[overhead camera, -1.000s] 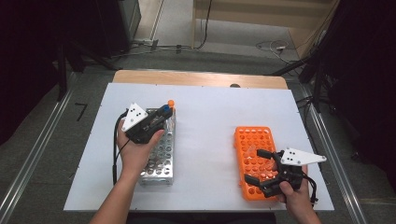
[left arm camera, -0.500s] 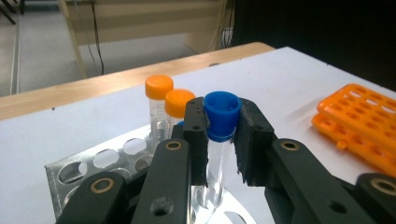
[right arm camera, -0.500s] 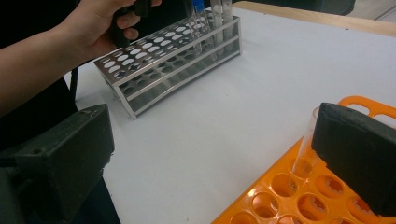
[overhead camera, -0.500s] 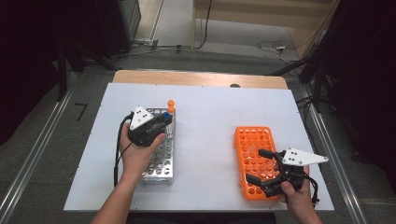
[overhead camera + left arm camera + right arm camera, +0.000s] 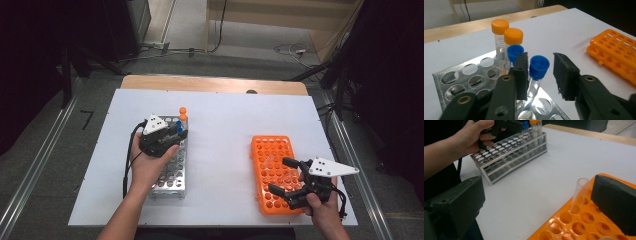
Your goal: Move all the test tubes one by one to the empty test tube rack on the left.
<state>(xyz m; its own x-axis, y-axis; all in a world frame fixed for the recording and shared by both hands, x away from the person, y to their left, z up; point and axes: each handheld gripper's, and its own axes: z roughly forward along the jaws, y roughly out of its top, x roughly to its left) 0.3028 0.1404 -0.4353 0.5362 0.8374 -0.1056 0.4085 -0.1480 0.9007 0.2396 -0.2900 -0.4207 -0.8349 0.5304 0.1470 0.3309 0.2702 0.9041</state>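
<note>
1. Opening over the last moments, the jaws of the left gripper [image 5: 540,75] now stand apart on either side of a blue-capped tube [image 5: 537,71]; one jaw lies close against the cap and the other is clear of it, so the tube is released, not gripped.
2. The blue-capped tube stands upright in a hole of the metal rack [image 5: 171,167], at the rack's far end, near the bench's [image 5: 220,130] left edge. Just beyond it stand a second blue-capped tube [image 5: 514,53] and two orange-capped tubes [image 5: 506,37].
3. Judging from this, the tube has just been seated in the rack and let go, so this placement looks finished; the left hand is free to draw back.
4. The right gripper [image 5: 290,181] hovers over the orange rack [image 5: 270,155] by the bench's right edge, jaws wide apart and holding nothing; a clear uncapped tube [image 5: 579,195] stands between them, untouched. It seems the likely next pick.
5. Faint graduation marks show on the orange-capped tubes; they cannot be read. No brand or label is legible.
</note>
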